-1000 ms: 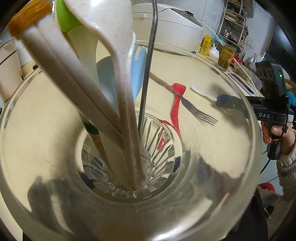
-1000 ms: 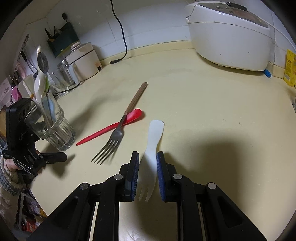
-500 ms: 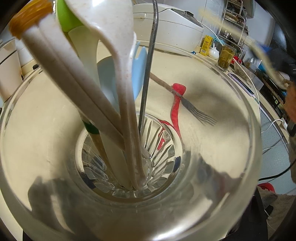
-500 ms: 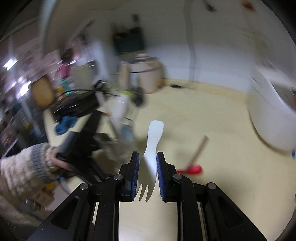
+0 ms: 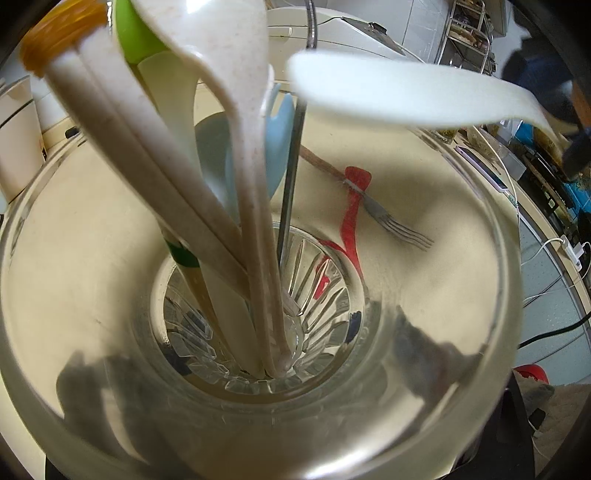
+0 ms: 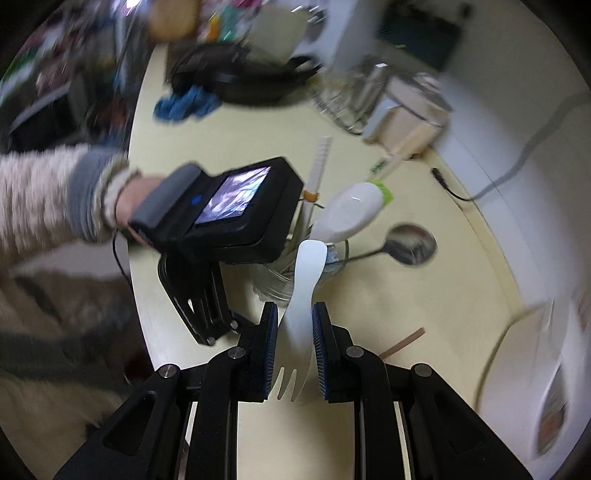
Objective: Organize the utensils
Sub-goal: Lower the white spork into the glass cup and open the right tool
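My left gripper [image 5: 255,365] holds a clear ribbed glass [image 5: 509,280]; its fingers [image 5: 424,347] show as dark shapes through the wall. Inside stand white spoons, chopsticks with an orange cap, a pale blue fork and a metal spoon [image 6: 410,243]. My right gripper [image 6: 295,308] is shut on a white plastic fork [image 6: 306,280], tines toward the camera, handle end over the glass [image 6: 273,284]. In the left wrist view that white plastic fork [image 5: 388,92] hangs across the rim's far right. A red spoon [image 5: 352,206] and a wood-handled metal fork [image 5: 391,225] lie crossed on the counter.
A white rice cooker [image 5: 332,33] stands behind the glass. A sleeved hand [image 6: 125,199] grips the left device. A blue cloth [image 6: 184,103] and dark clutter sit by the counter's edge. Cables run along the back wall, and shelves stand at the far right.
My right gripper lifted the white fork off the counter, rolled, and carried it over to the glass. The glass and my left gripper stayed still.
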A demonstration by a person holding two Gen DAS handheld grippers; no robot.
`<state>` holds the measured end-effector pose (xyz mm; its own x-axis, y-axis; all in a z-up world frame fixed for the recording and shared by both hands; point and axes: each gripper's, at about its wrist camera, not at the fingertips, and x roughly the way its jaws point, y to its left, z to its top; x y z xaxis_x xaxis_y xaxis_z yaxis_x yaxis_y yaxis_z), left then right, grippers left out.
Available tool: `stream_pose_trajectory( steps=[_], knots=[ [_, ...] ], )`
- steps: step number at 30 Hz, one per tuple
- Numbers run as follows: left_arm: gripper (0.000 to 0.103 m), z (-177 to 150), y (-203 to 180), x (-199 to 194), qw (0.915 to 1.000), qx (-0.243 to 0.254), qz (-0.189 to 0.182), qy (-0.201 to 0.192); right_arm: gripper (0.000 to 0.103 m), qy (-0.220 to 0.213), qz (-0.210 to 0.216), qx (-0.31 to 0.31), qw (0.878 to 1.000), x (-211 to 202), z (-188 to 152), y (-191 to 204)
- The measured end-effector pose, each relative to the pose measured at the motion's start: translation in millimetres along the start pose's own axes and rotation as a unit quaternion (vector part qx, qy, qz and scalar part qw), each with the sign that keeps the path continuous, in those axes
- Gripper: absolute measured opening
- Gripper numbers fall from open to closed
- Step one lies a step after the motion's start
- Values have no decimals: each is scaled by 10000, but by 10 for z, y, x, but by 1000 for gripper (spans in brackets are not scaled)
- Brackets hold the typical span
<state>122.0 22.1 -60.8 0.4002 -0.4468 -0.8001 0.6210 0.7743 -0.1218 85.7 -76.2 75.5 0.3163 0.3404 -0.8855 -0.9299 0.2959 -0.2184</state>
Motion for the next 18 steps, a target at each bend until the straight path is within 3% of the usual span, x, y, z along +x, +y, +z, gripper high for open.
stream_pose_trajectory(
  steps=[5,10,14,18],
  knots=[
    [98,1,-17,-10,10000,19,28,8,19,711,175,-911,9931,130,217,61],
    [98,8,-33,-15,10000,4,5,0,19,1089,42,-1426,9838,201,400,35],
    [98,9,-29,-9,10000,-4,-6,-3,19,875,-325,-1345,9865,202,592,-76],
    [98,10,-5,-16,10000,-34,-47,-17,19,382,-812,-1067,9902,95,695,-171]
  ],
)
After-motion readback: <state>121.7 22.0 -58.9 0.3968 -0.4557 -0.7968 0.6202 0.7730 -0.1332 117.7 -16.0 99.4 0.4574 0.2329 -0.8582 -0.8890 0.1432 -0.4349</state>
